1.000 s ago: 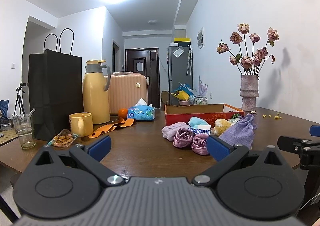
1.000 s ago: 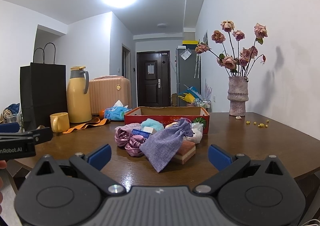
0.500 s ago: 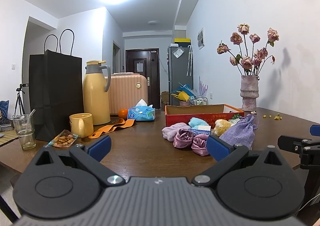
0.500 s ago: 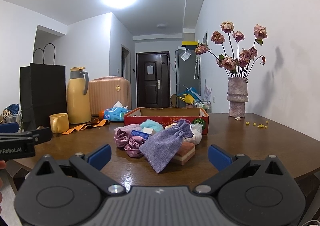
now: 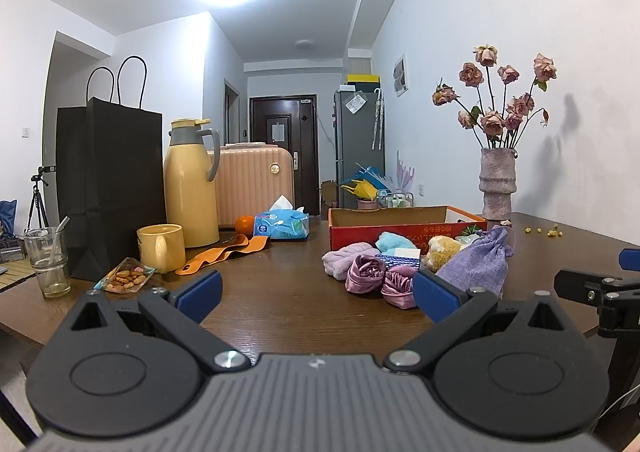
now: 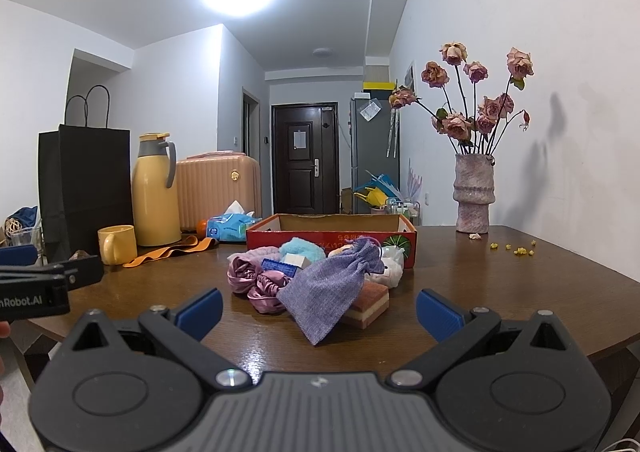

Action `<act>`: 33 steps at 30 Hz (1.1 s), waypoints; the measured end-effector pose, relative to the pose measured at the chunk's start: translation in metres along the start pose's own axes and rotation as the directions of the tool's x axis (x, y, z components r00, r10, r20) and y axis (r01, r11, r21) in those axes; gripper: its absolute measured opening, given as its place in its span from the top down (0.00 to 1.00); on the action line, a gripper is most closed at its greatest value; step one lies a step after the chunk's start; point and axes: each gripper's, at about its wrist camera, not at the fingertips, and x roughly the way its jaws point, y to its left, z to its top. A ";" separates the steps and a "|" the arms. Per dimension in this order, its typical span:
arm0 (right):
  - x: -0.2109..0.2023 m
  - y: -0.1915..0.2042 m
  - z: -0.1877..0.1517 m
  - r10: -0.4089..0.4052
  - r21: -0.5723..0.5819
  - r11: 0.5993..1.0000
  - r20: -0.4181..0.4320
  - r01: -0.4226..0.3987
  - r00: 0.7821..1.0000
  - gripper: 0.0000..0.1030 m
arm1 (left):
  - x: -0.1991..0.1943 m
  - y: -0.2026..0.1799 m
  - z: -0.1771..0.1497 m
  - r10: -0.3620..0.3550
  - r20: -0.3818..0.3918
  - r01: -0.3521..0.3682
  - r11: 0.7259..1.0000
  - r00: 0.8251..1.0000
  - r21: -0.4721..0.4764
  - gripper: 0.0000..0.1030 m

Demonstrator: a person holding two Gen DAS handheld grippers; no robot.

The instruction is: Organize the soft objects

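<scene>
The left gripper (image 5: 316, 292) hovered low over the dark brown wooden table (image 5: 280, 308), its blue-padded jaws spread wide with nothing between them. The right gripper (image 6: 319, 310) hung the same way, jaws wide apart and empty, aimed at the heap of soft things near the middle of the table.

Nearest the right jaws lay a lilac woven drawstring pouch (image 6: 332, 288), draped over the heap, its lower corner touching the wood. Under its right edge sat a layered brown-and-cream sponge block (image 6: 370, 304), partly covered. To its left were two shiny mauve satin scrunchies (image 6: 256, 284), touching each other. Behind them a pale pink fluffy band (image 6: 256, 253), a turquoise fuzzy puff (image 6: 302, 248) and a small blue patterned card (image 6: 280, 267) showed only in part. A white plush item (image 6: 394, 272) was mostly hidden behind the pouch; its form could not be made out. From the left wrist view a yellow plush lump (image 5: 442, 248) peeked out beside the pouch.

Just behind the heap stood a shallow red cardboard box (image 6: 332, 234), open; its inside could not be seen.

Farther off stood a yellow mug (image 5: 160, 248), a yellow thermos jug (image 5: 190, 191), a black paper bag (image 5: 108, 187) and a pinkish vase of dried roses (image 6: 474, 195). The left gripper's body was cut off at the right view's left edge.
</scene>
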 end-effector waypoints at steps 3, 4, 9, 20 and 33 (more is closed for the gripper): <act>0.000 0.000 -0.001 -0.001 0.001 1.000 0.001 0.001 1.000 0.00 | 0.000 0.000 0.000 0.000 0.000 0.000 1.000 1.000 0.000 0.00; 0.000 0.000 -0.001 -0.001 0.001 1.000 0.001 0.001 1.000 0.00 | 0.000 0.000 0.000 0.000 -0.001 0.000 1.000 1.000 0.000 0.00; 0.000 0.000 0.000 -0.001 0.000 1.000 0.001 0.001 1.000 0.00 | 0.000 0.000 0.000 0.000 -0.001 0.000 1.000 1.000 0.001 0.00; -0.001 -0.001 -0.001 -0.008 -0.001 1.000 0.008 0.008 1.000 0.00 | 0.001 0.000 -0.002 -0.010 -0.013 0.010 1.000 1.000 -0.007 0.00; 0.002 -0.003 -0.003 -0.009 0.013 1.000 -0.006 0.009 1.000 0.00 | 0.003 -0.003 -0.007 -0.031 -0.026 0.031 1.000 0.999 0.004 0.00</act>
